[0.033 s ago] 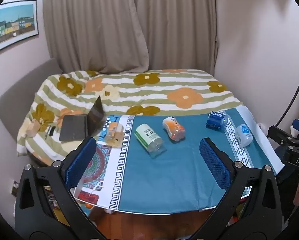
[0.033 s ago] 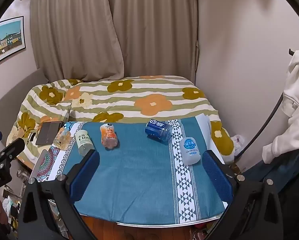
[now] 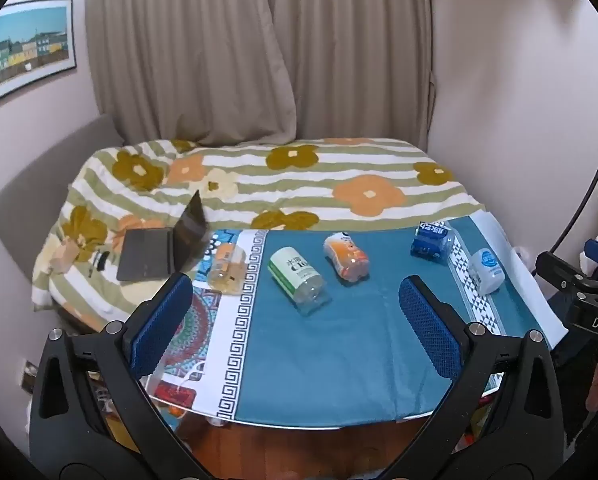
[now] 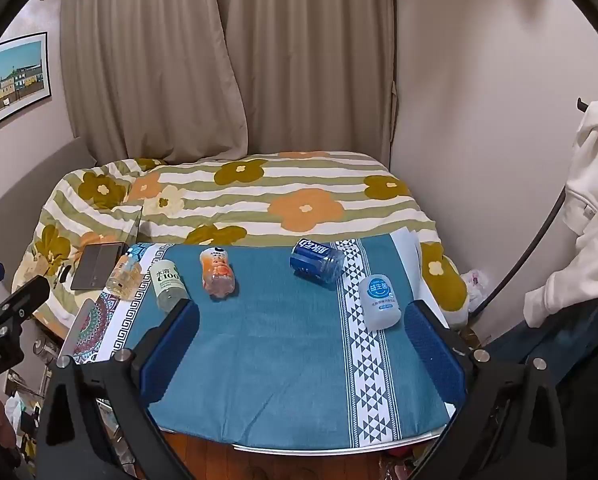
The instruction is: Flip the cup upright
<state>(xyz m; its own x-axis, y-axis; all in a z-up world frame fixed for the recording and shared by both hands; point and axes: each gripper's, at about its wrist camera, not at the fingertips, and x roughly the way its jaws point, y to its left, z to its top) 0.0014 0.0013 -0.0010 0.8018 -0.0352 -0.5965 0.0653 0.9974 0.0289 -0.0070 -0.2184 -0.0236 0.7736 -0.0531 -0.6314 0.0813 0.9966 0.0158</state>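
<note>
Both grippers, left gripper [image 3: 295, 320] and right gripper [image 4: 303, 340], hover spread wide above the table's [image 4: 339, 446] near edge, holding nothing. Five cups lie toppled along the far side, including the green-labelled cup [image 3: 295, 274]; bare blue cloth [image 4: 283, 352] lies between.

Beyond the jaws, a bed under a striped floral quilt [image 3: 299, 184] runs up to beige curtains [image 3: 259, 52]. Ahead and left of the jaws, an open laptop [image 3: 159, 248] rests on the quilt. A framed picture [image 3: 27, 48] hangs high left; a white garment [image 4: 587, 184] hangs far right.
</note>
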